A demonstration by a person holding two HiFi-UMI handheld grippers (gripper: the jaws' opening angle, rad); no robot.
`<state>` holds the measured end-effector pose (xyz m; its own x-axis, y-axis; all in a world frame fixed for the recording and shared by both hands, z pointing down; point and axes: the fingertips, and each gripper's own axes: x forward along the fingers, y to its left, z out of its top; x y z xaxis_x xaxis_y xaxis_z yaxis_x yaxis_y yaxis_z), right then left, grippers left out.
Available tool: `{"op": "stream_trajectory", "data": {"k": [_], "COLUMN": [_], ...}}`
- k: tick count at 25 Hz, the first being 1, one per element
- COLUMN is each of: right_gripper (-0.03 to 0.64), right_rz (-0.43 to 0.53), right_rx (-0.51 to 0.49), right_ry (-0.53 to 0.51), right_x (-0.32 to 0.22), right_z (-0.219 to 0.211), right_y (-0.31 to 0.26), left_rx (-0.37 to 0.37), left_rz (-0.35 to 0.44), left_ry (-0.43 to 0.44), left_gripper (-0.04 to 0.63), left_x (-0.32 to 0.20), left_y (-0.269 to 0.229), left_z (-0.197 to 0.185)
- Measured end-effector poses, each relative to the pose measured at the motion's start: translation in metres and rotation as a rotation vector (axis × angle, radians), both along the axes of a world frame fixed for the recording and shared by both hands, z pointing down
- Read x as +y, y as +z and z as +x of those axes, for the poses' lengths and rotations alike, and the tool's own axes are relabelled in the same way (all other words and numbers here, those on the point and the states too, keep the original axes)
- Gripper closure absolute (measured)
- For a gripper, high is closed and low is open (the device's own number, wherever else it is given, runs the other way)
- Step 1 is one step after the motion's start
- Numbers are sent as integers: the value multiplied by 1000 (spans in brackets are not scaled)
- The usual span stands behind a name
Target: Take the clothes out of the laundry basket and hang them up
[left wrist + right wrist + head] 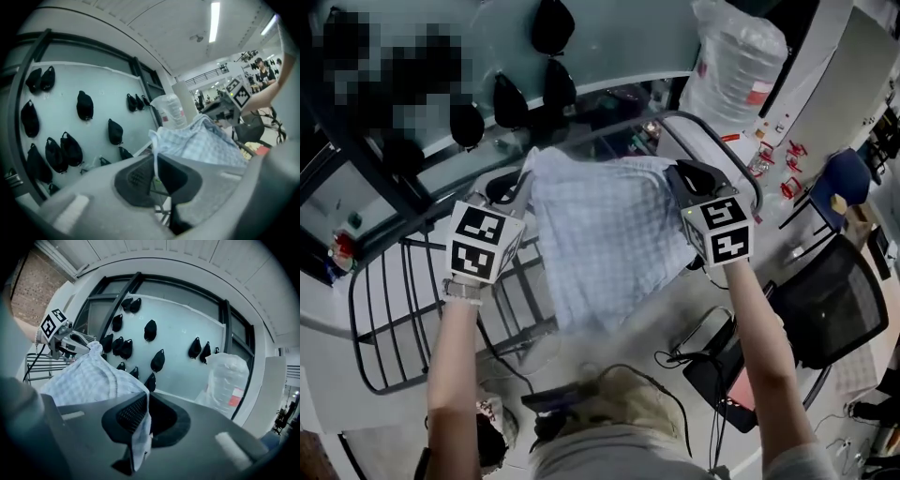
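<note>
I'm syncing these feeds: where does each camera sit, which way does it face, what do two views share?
Head view: on the person's head, steeply down at the checked cloth between left gripper and right gripper; both forearms show.
Left gripper view: on that gripper, along jaws shut on the cloth, toward wall-hung black bags; the right forearm shows.
Right gripper view: likewise, mirrored; the left gripper shows.
Shared: both gripper views see cloth and bags.

Garment (605, 239), centre frame: pale blue-and-white fine check. Cubes on left gripper (523, 178) and right gripper (677, 174): black-and-white square markers. Caps (511, 98), upper left: black. Chair (834, 309), lower right: black.
</note>
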<state>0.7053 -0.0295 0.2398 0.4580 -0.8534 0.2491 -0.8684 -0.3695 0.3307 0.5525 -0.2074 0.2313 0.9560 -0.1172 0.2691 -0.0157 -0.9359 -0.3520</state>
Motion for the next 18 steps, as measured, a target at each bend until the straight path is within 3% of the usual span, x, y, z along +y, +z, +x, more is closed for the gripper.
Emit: {"op": "stream_trajectory", "data": {"k": [9,18], "right_gripper": [597,597], "right_rz": [-76,-101], "right_rx": [-30,-46], "right_ry": [-84,-184], "right_x": [-108,-220], "right_z": [90,160], "right_y": [35,57], "left_rx": [-42,-59], "left_rz": [-58,-55], "left_ry": [-165,-340], "left_gripper": [586,586], "left_x": [-101,-200], "left_y": [36,53], "left_z": [81,139]}}
